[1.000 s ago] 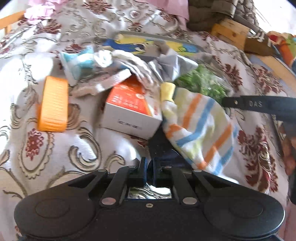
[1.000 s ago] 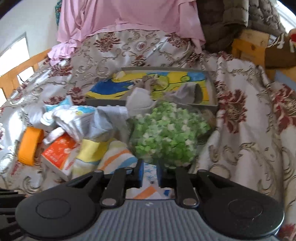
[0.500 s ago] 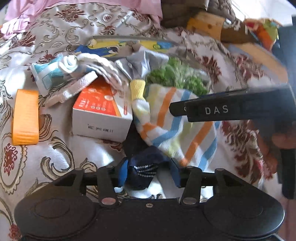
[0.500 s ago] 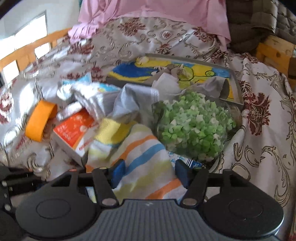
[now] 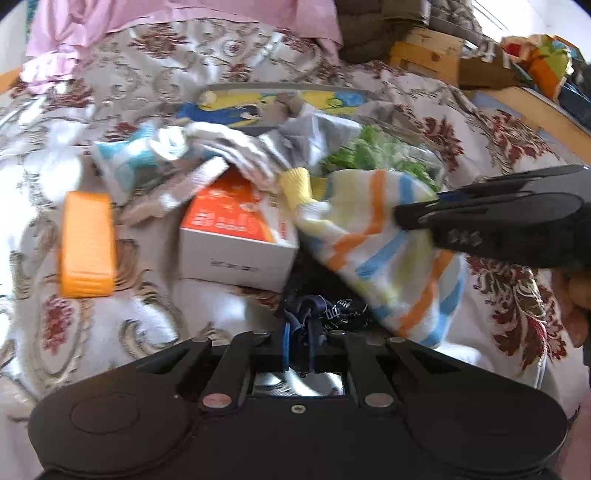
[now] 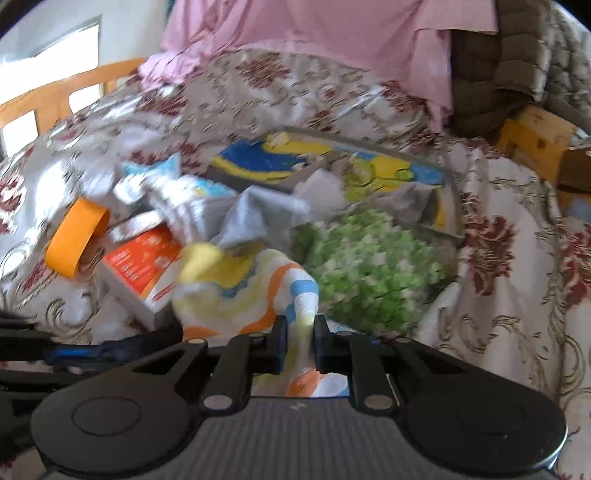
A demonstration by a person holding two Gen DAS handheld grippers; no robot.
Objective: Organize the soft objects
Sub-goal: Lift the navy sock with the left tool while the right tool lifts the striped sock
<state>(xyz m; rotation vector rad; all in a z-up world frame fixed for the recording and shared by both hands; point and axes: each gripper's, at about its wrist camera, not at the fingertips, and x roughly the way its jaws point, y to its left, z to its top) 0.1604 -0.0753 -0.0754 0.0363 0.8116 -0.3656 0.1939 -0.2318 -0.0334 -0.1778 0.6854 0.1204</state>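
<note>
The striped sock [image 5: 373, 251] is pinched by the right gripper [image 6: 298, 338] at a fold near its middle, jaws closed tight on the fabric; yellow cuff end is draped toward the orange-and-white box [image 5: 236, 236], the rest hangs over the patterned bedspread [image 5: 122, 332]. A dark navy sock [image 5: 325, 310] is clamped by the left gripper [image 5: 297, 347], jaws nearly together w/ cloth bunched between them. It lies just below the striped sock, partly under it. Both socks appear to be held so they can be pulled apart from the pile & sorted separately – a judgement, not seen.

Around them: a clear bag of green bits [image 6: 369, 258] just behind the striped sock, grey & white cloths [image 5: 258, 155] piled over the box, an orange tape roll [image 5: 86, 243] well apart to the left, a blue/yellow picture tray [image 6: 332, 162] further back.

Left wrist view: navy sock and the right gripper's fingers [image 5: 480, 210] seen from the side on the striped fabric. Right wrist view: navy sock not made out; the pinch on the striped sock is shown head-on, plus the pink sheet [image 6: 314, 33] at the back. Both views motion-blurred.
</note>
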